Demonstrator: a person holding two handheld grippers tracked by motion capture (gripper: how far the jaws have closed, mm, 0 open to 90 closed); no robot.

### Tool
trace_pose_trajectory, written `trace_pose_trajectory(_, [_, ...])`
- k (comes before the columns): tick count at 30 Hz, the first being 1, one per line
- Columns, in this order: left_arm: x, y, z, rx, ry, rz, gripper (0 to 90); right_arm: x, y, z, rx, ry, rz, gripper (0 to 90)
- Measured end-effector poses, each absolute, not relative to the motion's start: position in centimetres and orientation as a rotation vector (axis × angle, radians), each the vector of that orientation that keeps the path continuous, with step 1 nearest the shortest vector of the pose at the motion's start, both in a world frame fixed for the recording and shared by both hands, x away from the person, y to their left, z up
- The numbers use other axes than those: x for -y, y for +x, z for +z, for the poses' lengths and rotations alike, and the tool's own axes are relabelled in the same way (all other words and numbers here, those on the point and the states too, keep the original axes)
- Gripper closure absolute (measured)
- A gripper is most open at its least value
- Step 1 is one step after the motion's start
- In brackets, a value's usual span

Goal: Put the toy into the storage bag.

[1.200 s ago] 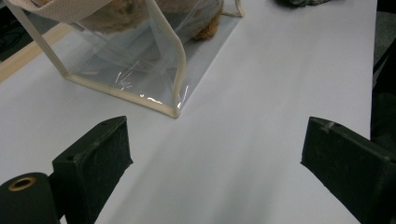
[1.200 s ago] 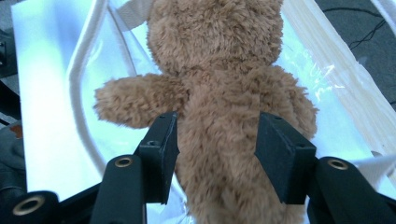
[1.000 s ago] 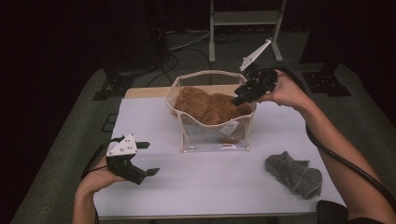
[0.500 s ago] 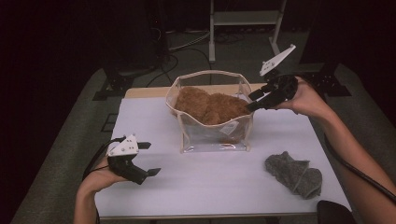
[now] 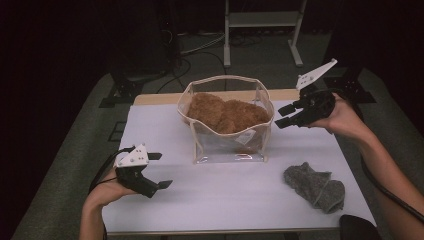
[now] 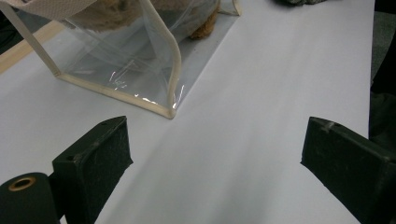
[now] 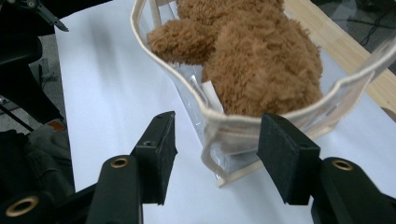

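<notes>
High view: the left gripper (image 5: 159,170) rested low over the white table (image 5: 235,195) at its near left, jaws spread wide with nothing between them. At centre stood the clear bag (image 5: 227,142), open-topped, with the brown plush toy (image 5: 225,114) inside. The right gripper (image 5: 284,115) hung just beside the bag's right rim, jaws parted and empty; a grey cloth (image 5: 316,186) lay near the right front.

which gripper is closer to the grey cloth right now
Right. The right gripper hovers beyond the grey cloth, beside the clear bag; the left gripper sits across the table.
</notes>
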State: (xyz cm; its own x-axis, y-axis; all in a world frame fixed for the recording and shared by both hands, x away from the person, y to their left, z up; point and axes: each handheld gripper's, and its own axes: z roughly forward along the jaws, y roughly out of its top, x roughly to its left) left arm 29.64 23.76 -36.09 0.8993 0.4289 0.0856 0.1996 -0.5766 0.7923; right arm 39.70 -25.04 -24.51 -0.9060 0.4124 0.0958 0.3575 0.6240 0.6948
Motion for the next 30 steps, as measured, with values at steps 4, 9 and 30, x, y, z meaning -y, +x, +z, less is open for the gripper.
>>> trace_pose_trajectory(4, [-23.8,29.6,-36.1,-0.451,2.197,0.338,7.2,25.8,39.3,-25.1,-2.758,0.671,1.175,44.9])
trace_pose_trajectory(9, [-23.8,29.7,-36.1,-0.451,2.197,0.338,7.3,26.6,38.6,-25.9,-2.752,0.688,1.19,44.3])
trace_pose_trajectory(30, [-23.9,29.7,-36.3,-0.457,2.198,0.337,7.3,29.2,37.8,-31.0,-2.767,0.806,1.232,42.0])
